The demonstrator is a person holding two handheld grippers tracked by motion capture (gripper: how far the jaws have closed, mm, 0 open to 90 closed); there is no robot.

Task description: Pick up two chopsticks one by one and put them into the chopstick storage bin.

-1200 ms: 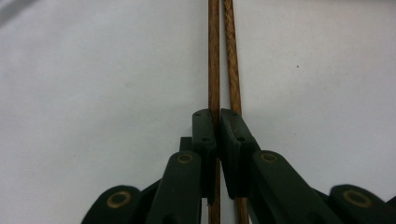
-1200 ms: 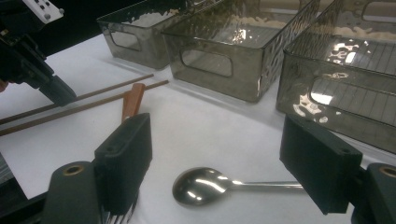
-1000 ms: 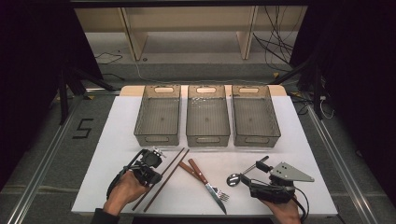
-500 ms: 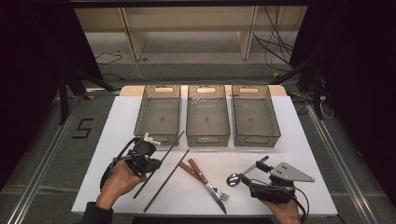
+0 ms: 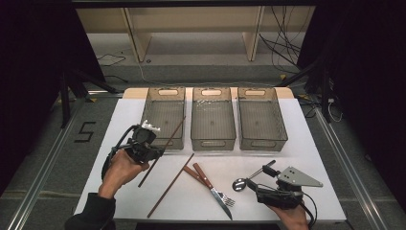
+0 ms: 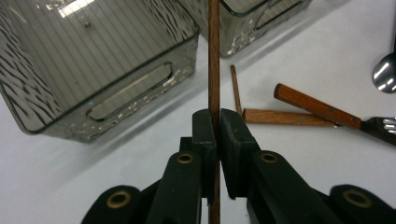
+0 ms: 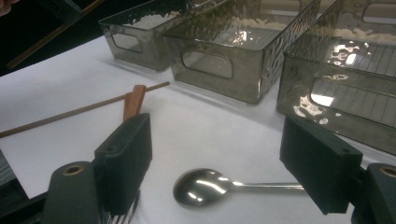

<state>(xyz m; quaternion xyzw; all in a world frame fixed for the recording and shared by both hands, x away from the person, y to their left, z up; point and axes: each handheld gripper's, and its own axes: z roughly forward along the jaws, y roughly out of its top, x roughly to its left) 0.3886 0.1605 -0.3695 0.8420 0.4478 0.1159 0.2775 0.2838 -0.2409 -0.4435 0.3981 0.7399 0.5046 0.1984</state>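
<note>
White tabletop (image 5: 119, 115) bore three clear bins along its far edge. One chopstick (image 5: 163, 148), lifted clear of the surface near the left bin (image 5: 163, 117), was pinched mid-length between the fully closed jaws of the left gripper (image 5: 152, 152). A second chopstick (image 5: 170, 187), a knife (image 5: 213, 189) and a fork (image 5: 225, 197) lay near centre. The right gripper (image 5: 261, 179) rested with jaws wide apart around a spoon (image 7: 205, 186), not touching it. Judged best: keep the stick level and lower it lengthwise into the bin.
</note>
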